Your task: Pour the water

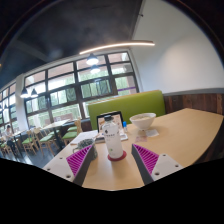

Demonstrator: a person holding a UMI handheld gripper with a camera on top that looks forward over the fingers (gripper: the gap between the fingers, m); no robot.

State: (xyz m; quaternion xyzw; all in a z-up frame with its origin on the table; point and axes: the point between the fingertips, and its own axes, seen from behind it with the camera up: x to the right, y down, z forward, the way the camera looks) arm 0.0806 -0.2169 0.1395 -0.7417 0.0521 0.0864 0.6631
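Claw [113, 160]: open, purple pads apart | cup [114, 146]: upright on wooden table [185, 135], between the fingers, gaps each side | bowl [143, 123]: beyond, right | phone [111, 122]: standing behind cup

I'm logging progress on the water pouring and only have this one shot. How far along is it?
Nothing looks done yet. In hand: the open gripper is lined up on a small cup standing between its fingers on the table, with gaps at both sides. Left: closing on it, lifting, and pouring, perhaps into the white bowl beyond. Whether the cup holds water cannot be seen.
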